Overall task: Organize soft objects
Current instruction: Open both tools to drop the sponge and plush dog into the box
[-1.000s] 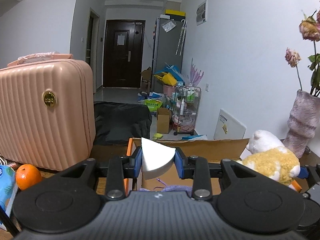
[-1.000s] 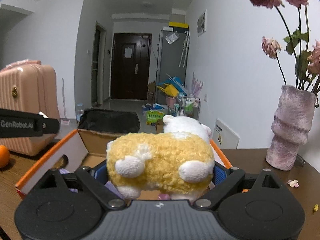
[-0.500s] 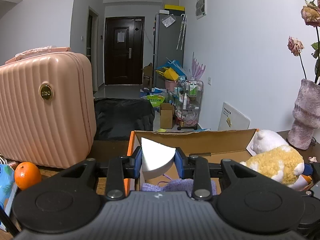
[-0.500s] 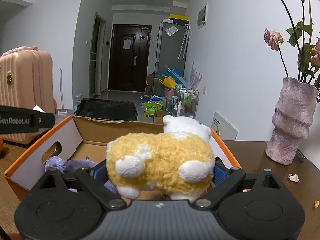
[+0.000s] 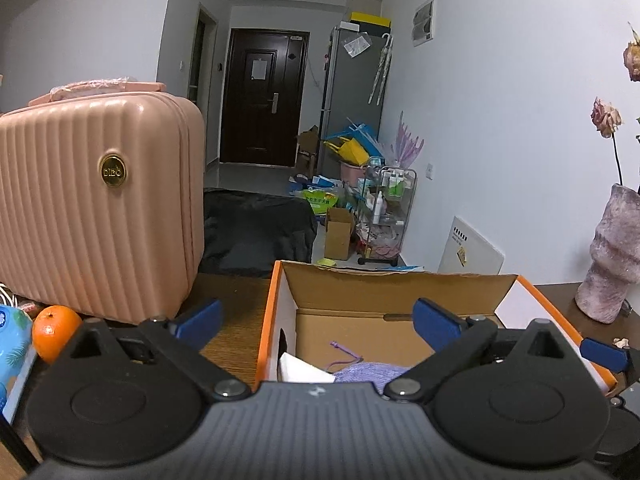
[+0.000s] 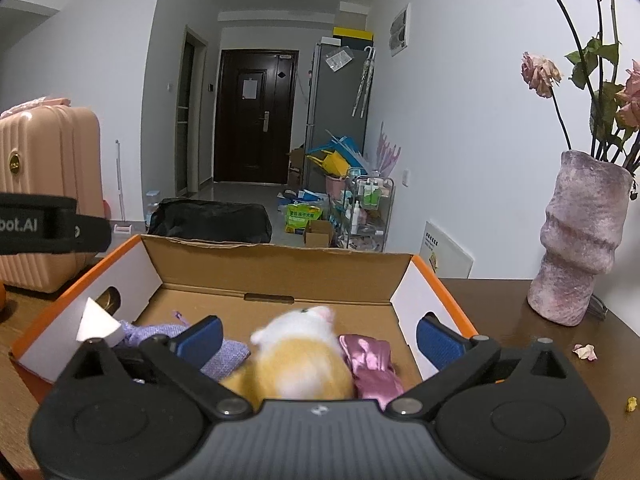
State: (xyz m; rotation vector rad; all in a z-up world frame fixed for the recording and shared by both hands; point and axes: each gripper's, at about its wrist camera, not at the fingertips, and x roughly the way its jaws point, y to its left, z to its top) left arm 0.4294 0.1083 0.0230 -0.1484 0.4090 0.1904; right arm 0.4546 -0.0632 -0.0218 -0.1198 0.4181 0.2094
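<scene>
Yellow-and-white plush toy point(image 6: 304, 354) sits low in the centre of your right wrist view, blurred, down inside the cardboard box point(image 6: 280, 270). Your right hand-held gripper point(image 6: 318, 338) has its blue pads point(image 6: 436, 342) spread wide on either side of the toy and they're parting at this moment; neither pad presses on it. Just right of the toy lies a pink satin piece point(image 6: 372, 364), and to its left a purple knit cloth point(image 6: 220, 350). At the box's left wall, left of centre, a white foam wedge point(image 6: 98, 322) stands on the box floor, touching the purple cloth's far end.

Over in your left wrist view, the left hand-held gripper point(image 5: 318, 322) is opening as well, pads point(image 5: 200, 318) far apart with nothing gripped; the white wedge point(image 5: 304, 368) and the purple cloth point(image 5: 370, 372) show below it, at the bottom centre of the frame, inside the orange-edged box point(image 5: 400, 290).

Further out on the dark wooden worktop point(image 6: 520, 320) you've got a mauve vase point(image 6: 580, 240) holding dried roses at the right edge, with loose petals point(image 6: 585, 351) near it. At the left of the left view stands a pink ribbed case point(image 5: 100, 200), an orange point(image 5: 56, 332) beside its lower corner.
</scene>
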